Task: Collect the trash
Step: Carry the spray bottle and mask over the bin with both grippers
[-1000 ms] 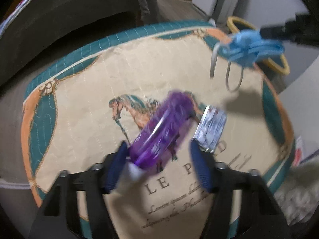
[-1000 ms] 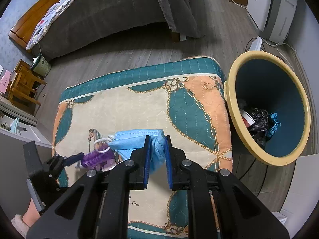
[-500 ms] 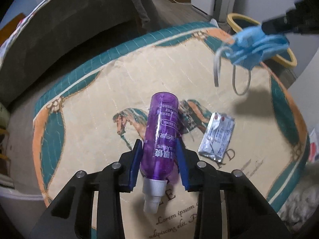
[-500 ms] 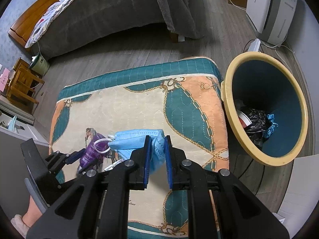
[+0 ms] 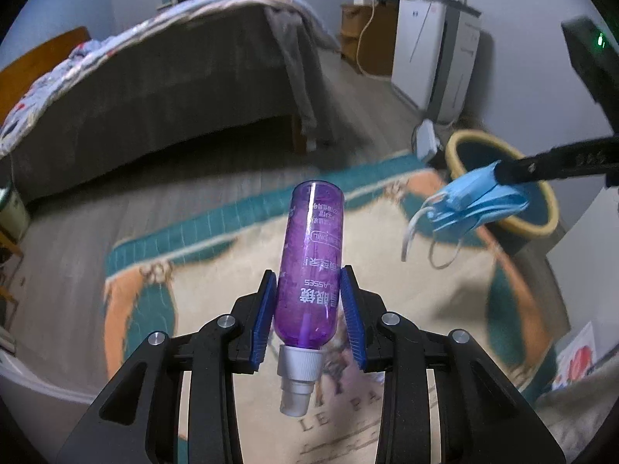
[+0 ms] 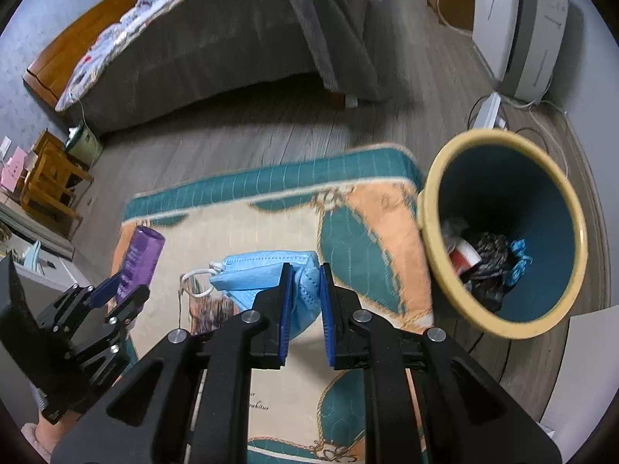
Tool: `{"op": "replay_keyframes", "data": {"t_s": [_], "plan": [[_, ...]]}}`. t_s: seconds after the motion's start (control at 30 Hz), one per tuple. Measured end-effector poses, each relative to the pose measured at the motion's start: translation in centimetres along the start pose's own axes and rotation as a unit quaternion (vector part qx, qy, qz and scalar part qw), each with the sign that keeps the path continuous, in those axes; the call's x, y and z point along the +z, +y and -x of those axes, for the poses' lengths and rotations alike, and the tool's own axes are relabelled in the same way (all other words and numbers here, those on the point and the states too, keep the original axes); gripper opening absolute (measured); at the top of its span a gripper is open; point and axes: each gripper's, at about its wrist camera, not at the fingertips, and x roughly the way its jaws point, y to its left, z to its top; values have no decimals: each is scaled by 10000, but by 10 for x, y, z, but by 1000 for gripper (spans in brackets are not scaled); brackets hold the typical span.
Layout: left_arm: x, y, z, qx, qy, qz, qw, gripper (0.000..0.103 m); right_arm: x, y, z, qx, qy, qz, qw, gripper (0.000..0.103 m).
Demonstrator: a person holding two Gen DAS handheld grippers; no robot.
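Observation:
My left gripper [image 5: 308, 301] is shut on a purple spray bottle [image 5: 311, 263], which hangs above the patterned mat [image 5: 445, 309] with its white nozzle toward the camera. In the right wrist view the same bottle [image 6: 140, 261] shows at the left in the left gripper [image 6: 122, 292]. My right gripper [image 6: 303, 294] is shut on a folded blue face mask [image 6: 267, 274], its white ear loops dangling. The left wrist view shows that mask [image 5: 476, 203] at the right, in front of the yellow-rimmed bin [image 5: 541, 228].
The bin [image 6: 483, 143], teal inside, stands off the mat's right edge [image 6: 421, 239] and holds a black bag and other rubbish. A grey-draped bed [image 6: 232, 46] lies beyond the mat, a white appliance [image 6: 518, 27] at the far right, wooden furniture [image 6: 50, 181] at the left.
The left gripper closed on the purple bottle and lifted it off the mat, tilting upward. The silver packet beside it has left the view. The right gripper rose a little with the mask.

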Motion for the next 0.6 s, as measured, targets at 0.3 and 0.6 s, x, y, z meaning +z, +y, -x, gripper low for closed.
{"op": "replay_keyframes", "data": {"t_s": [0.3,0.6], "plan": [[28,-40,12,-170,-221,-157,9995,35,16,-53,31,-225,-453,-353,9981,13],[44,-102,-6,-475,-174,-541,9973,34,12,-130,52,-522,-658,-905,9924,13]]}}
